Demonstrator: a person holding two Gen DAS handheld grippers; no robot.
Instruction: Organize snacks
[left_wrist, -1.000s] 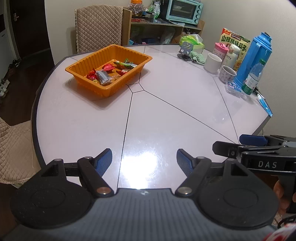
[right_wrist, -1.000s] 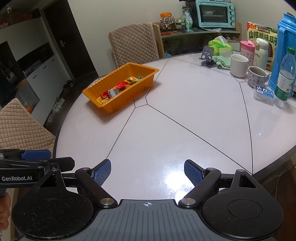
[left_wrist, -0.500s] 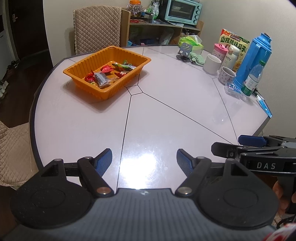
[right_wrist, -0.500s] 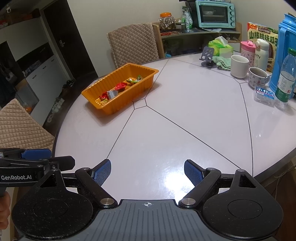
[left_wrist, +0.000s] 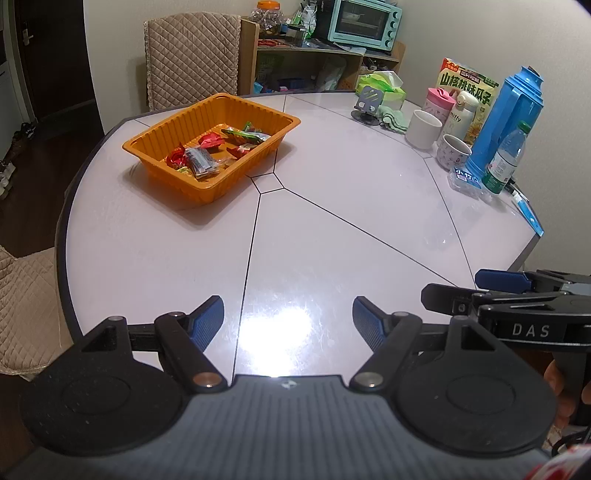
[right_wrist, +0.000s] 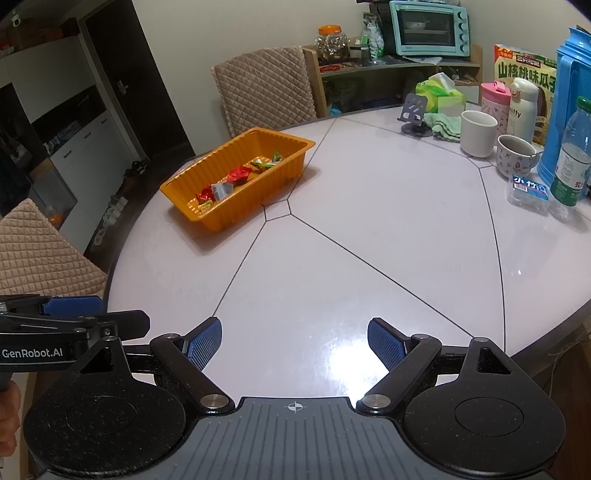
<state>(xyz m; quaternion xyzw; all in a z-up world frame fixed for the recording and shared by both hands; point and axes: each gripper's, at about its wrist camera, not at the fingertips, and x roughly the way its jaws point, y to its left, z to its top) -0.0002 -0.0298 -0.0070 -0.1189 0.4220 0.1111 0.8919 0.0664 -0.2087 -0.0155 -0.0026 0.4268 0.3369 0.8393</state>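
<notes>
The left gripper (left_wrist: 288, 319) hangs over the near edge of the bench (left_wrist: 351, 206) with its blue-padded fingers (left_wrist: 207, 323) spread wide and nothing between them. The right gripper (right_wrist: 294, 341) sits beside it, also over the near edge, its fingers (right_wrist: 386, 345) equally wide apart and empty. Each gripper shows at the edge of the other's view: the right one at the near right of the left wrist view, the left one at the near left of the right wrist view.

The orange tray (left_wrist: 177, 177) stands on the far left part of the bench, well apart from both pairs of fingers. From the left gripper it lies ahead and a little left; from the right gripper it lies ahead and further left. Inside it rest the snacks (left_wrist: 207, 155), a loose heap of red, green and dark wrappers gathered toward the middle and right of the tray floor.

Along the far right side of the bench stand a white mug (right_wrist: 478, 133), a patterned cup (right_wrist: 515, 155), a blue thermos jug (left_wrist: 506, 122) and a water bottle (right_wrist: 572, 155). A quilted chair (right_wrist: 266, 96) stands behind the tray.
</notes>
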